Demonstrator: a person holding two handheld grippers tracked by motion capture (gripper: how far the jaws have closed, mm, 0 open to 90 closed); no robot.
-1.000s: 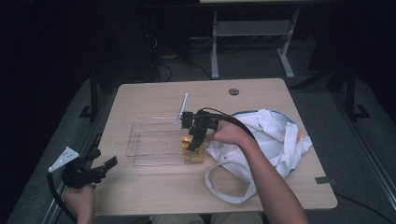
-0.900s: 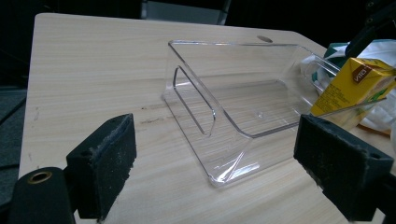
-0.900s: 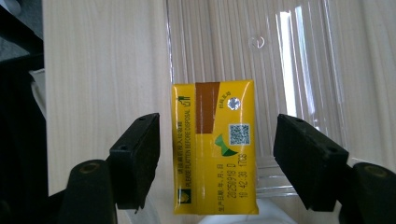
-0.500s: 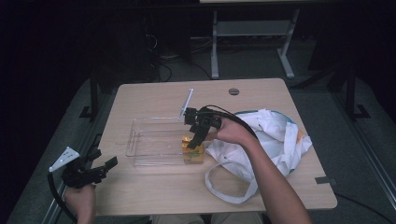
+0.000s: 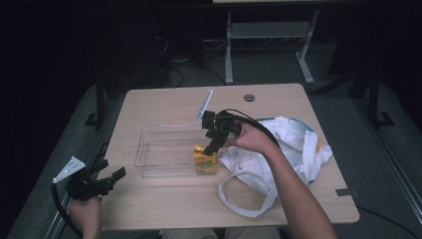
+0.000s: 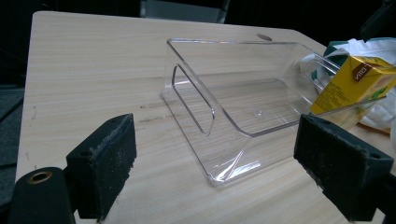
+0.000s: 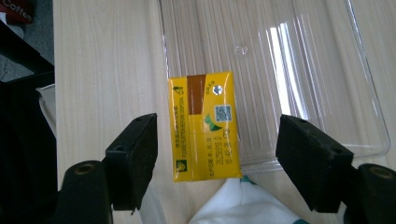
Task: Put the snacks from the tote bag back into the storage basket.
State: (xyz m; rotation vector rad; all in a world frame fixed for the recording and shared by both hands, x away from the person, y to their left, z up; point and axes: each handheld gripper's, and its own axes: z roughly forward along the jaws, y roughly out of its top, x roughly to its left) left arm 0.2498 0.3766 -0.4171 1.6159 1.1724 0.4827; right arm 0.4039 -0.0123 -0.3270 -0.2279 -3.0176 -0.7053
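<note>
A yellow drink carton (image 5: pixel 205 160) (image 7: pixel 205 126) (image 6: pixel 355 84) sits in the right end of a clear plastic bin (image 5: pixel 144 149) (image 7: pixel 303 70) (image 6: pixel 187 84), leaning a little. My right gripper (image 5: pixel 209 147) (image 7: pixel 217 126) hangs just above it, pointing down. Its jaws have just been opening and now stand open on either side of the carton, with a gap on both sides. My left gripper (image 5: pixel 112 172) (image 6: pixel 212 135) is held open at the table's near left corner. It faces the bin and has nothing between its pads.
A crumpled white cloth bag (image 5: pixel 293 144) (image 7: pixel 233 205) (image 6: pixel 369 46) with a long strap lies right of the bin, under the right forearm. A flat clear lid (image 5: pixel 204 105) lies behind the bin. A small round hole (image 5: pixel 249 97) marks the table's far side.
The right gripper's jaws have spread wider around the carton, which stays in the bin. The left hand and gripper have kept still.
</note>
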